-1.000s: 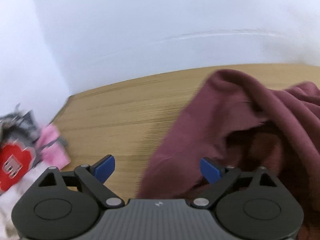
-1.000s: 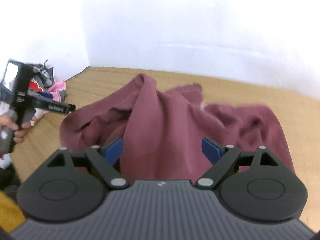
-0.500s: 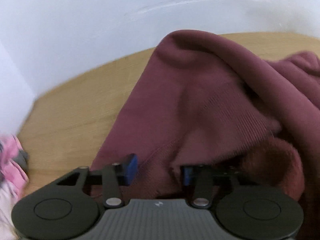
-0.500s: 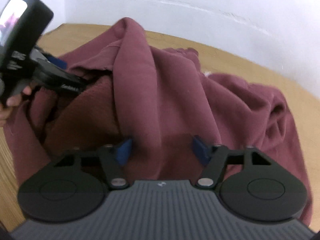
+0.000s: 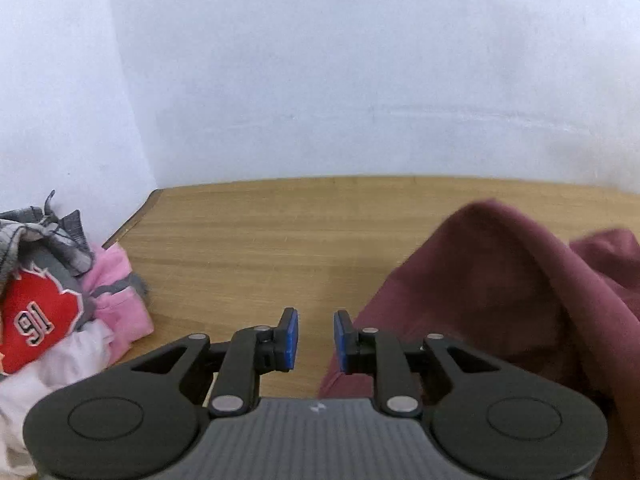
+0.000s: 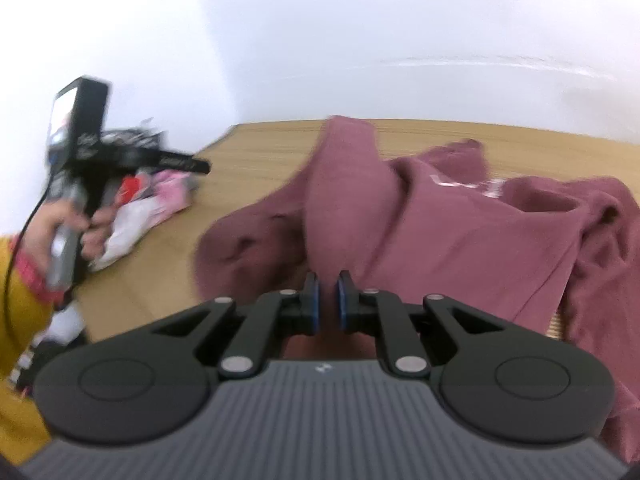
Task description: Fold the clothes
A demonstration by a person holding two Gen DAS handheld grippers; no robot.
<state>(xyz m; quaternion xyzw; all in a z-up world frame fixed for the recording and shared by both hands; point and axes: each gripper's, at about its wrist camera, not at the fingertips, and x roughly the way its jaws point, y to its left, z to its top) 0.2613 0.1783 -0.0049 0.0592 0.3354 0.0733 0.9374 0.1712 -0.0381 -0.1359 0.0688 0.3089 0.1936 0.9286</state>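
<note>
while two hand-held grippers work, left hand-held gripper (image 5: 314,338) closing on nothing, right hand-held gripper (image 6: 327,303) pinching one maroon sweatshirt (image 6: 440,224)

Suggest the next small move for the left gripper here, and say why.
Probably open the left gripper and shift it rightward onto the maroon sweatshirt. Its fingers are closing with only bare table between them, and the cloth lies just to their right. The right gripper is already shut on a fold of the sweatshirt, so a second hold seems needed before folding.
</note>
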